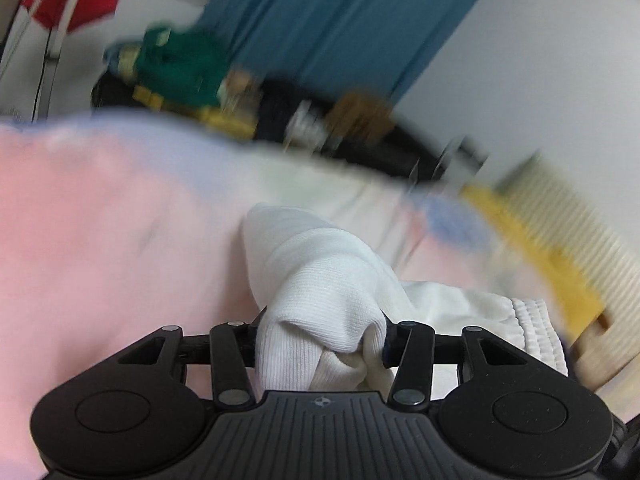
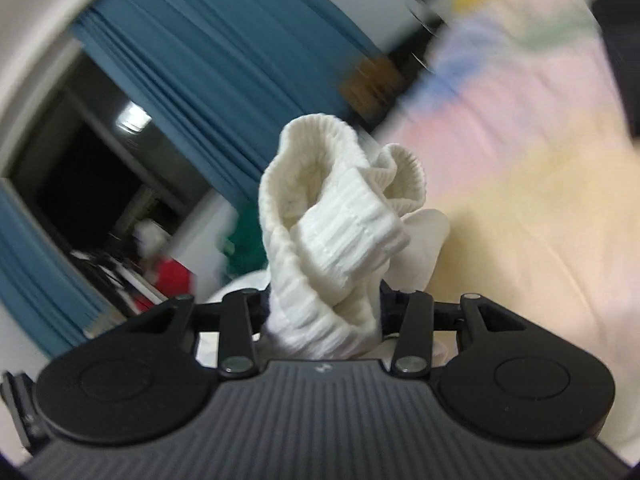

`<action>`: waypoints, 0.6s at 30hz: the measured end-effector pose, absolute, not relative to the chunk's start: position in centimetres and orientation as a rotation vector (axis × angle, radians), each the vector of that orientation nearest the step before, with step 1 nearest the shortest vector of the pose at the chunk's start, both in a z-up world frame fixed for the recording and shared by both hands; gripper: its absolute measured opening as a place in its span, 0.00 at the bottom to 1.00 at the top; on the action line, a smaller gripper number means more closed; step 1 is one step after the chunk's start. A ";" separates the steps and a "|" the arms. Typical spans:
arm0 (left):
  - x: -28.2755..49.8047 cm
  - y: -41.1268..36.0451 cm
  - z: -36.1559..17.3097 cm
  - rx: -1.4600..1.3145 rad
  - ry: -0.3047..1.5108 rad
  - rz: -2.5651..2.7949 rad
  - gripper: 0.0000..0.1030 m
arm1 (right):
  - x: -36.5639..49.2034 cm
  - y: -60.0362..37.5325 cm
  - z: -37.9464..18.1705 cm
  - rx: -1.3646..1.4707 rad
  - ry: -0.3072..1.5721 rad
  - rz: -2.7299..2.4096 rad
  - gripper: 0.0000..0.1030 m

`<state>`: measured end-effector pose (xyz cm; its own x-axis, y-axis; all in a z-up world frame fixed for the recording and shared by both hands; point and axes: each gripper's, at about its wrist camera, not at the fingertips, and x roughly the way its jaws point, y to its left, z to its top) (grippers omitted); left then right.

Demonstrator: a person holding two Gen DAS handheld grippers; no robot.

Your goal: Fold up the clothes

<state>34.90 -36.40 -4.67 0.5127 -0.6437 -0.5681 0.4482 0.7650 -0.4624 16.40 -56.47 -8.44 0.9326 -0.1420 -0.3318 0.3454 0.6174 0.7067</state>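
Observation:
My left gripper [image 1: 320, 336] is shut on the toe end of a white knit sock [image 1: 320, 280]; the cloth bunches over the jaws and hides the fingertips. The sock trails right to its ribbed cuff [image 1: 536, 332], above a pastel pink, blue and yellow bedsheet [image 1: 100, 220]. My right gripper [image 2: 324, 312] is shut on the ribbed cuff end of a white sock [image 2: 336, 216], which stands up crumpled out of the jaws, with the cuff openings facing the camera. Both views are motion-blurred.
Blue curtains [image 1: 340, 12] hang behind. A cluttered pile with green cloth [image 1: 184, 64] and dark items lies past the bed's far edge. A dark window [image 2: 80, 176] and a red object [image 2: 168, 276] show in the right wrist view. The pastel sheet [image 2: 520, 160] fills the right.

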 end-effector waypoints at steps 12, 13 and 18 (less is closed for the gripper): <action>32.6 -35.6 -3.0 -0.114 0.771 -0.601 0.62 | 14.6 -55.8 -11.8 0.970 0.464 -0.375 0.69; 31.7 -35.2 -1.8 -0.100 0.761 -0.600 0.62 | 14.0 -55.6 -11.2 0.964 0.483 -0.399 0.70; 26.3 -32.5 4.7 -0.066 0.683 -0.614 0.62 | 10.6 -52.8 -4.9 0.815 0.514 -0.445 0.70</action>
<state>26.28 -32.54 4.73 0.6072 -0.5518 -0.5717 0.5099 0.8224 -0.2523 10.63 -52.83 -4.93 0.7895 -0.1757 -0.5880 0.5569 0.6077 0.5662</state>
